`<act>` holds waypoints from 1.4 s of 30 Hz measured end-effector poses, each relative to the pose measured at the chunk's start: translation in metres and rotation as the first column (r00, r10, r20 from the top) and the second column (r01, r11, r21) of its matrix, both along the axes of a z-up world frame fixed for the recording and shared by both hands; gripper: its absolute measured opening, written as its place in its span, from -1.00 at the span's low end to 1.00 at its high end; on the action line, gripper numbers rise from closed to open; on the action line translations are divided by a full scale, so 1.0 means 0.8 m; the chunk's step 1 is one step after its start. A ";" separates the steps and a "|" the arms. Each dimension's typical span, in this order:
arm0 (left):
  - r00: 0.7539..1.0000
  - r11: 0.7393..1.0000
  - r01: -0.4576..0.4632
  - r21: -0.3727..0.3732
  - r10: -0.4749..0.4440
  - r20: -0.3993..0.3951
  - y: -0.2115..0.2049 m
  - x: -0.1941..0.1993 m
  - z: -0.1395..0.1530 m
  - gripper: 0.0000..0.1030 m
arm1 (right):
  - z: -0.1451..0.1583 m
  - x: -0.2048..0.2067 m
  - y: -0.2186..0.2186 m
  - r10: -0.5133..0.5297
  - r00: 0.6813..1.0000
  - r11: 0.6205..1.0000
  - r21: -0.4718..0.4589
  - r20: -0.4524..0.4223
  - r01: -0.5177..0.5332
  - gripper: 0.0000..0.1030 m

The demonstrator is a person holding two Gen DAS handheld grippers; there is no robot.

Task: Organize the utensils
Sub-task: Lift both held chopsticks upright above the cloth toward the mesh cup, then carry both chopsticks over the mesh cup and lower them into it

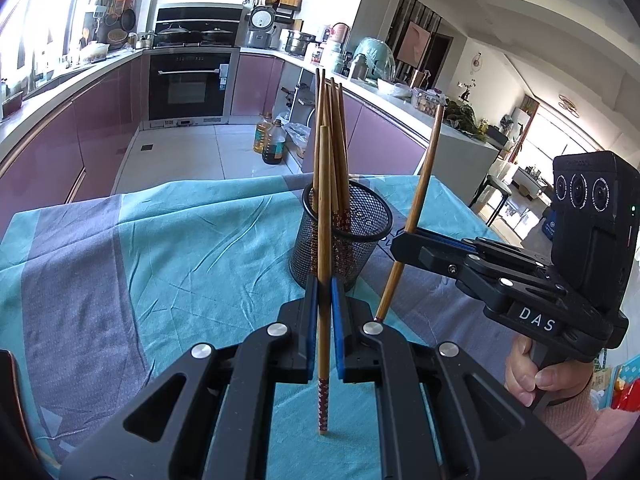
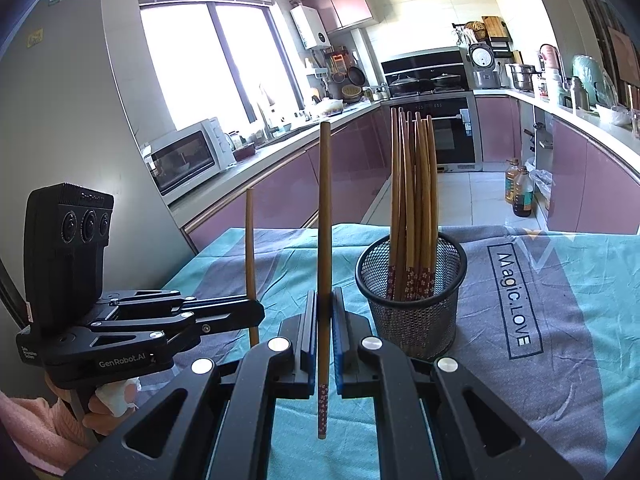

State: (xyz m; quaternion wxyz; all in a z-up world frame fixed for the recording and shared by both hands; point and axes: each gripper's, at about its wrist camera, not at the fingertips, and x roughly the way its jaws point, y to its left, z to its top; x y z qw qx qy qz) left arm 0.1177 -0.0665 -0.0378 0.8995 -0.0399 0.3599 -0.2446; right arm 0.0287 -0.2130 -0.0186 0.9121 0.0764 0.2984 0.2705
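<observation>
A black mesh cup stands on the cloth-covered table and holds several wooden chopsticks; it also shows in the right wrist view with its chopsticks. My left gripper is shut on one upright chopstick, just in front of the cup. My right gripper is shut on another upright chopstick, left of the cup. Each gripper shows in the other's view: the right gripper with its tilted chopstick, the left gripper with its chopstick.
The teal and grey cloth covers the table; its printed label lies right of the cup. Beyond the far edge are kitchen cabinets, an oven, oil bottles on the floor and a microwave.
</observation>
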 end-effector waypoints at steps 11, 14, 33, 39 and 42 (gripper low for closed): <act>1.000 1.000 0.001 -0.001 -0.001 0.009 -0.002 0.001 0.005 -0.86 | 0.004 0.002 -0.003 -0.009 1.000 1.000 -0.001 0.010 0.009 -0.89; 1.000 1.000 0.001 0.000 -0.001 0.010 -0.002 0.001 0.005 -0.86 | 0.004 0.002 -0.003 -0.010 1.000 1.000 -0.002 0.013 0.010 -0.89; 1.000 1.000 0.004 -0.008 -0.004 0.024 -0.007 0.004 0.012 -0.86 | 0.011 0.006 -0.006 -0.015 0.999 1.000 -0.006 0.030 0.015 -0.89; 1.000 1.000 0.008 -0.015 -0.007 0.028 -0.008 0.006 0.015 -0.86 | 0.015 0.009 -0.005 -0.014 0.999 1.000 -0.008 0.038 0.014 -0.89; 0.999 1.000 0.010 -0.018 -0.009 0.031 -0.008 0.006 0.017 -0.86 | 0.014 0.009 -0.004 -0.016 0.999 1.000 -0.008 0.040 0.016 -0.89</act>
